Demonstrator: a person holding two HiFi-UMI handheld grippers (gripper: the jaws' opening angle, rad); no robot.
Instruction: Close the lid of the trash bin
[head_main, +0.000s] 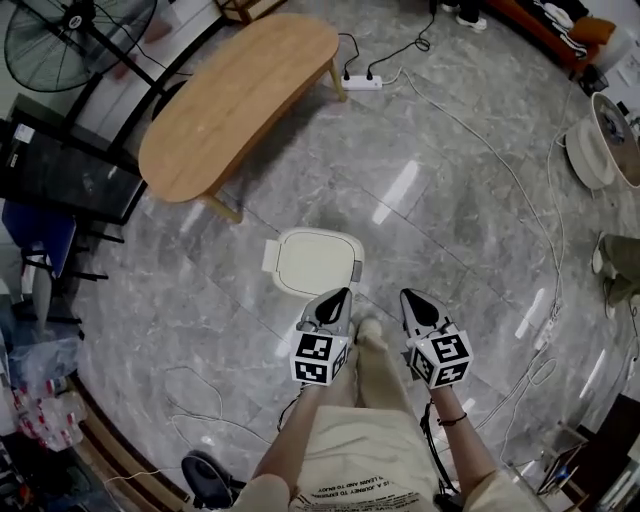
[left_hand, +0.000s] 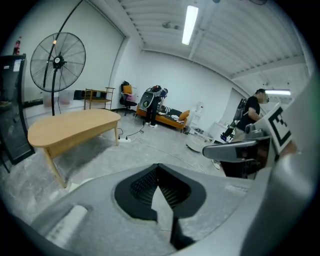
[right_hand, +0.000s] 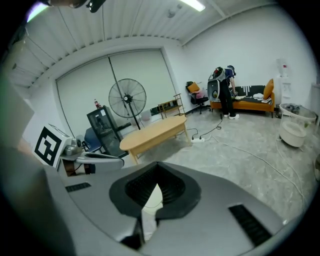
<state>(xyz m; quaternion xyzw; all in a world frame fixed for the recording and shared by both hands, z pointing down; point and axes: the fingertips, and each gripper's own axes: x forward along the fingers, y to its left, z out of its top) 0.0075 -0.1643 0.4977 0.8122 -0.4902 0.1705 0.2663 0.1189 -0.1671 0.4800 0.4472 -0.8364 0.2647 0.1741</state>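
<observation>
My left gripper (head_main: 339, 294): jaws clenched, empty. The trash bin (head_main: 274, 257) stands on the floor just ahead of and below both jaws, its lid (head_main: 320, 262) apparently flat down. My right gripper (head_main: 411, 297): jaws clenched, empty. Recommendation: confirm the lid is seated, and avoid catching its rim

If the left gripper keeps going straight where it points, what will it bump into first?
Probably the grey floor, just past the right edge of the white trash bin. The left gripper tilts downward, but depth is unclear.
</observation>
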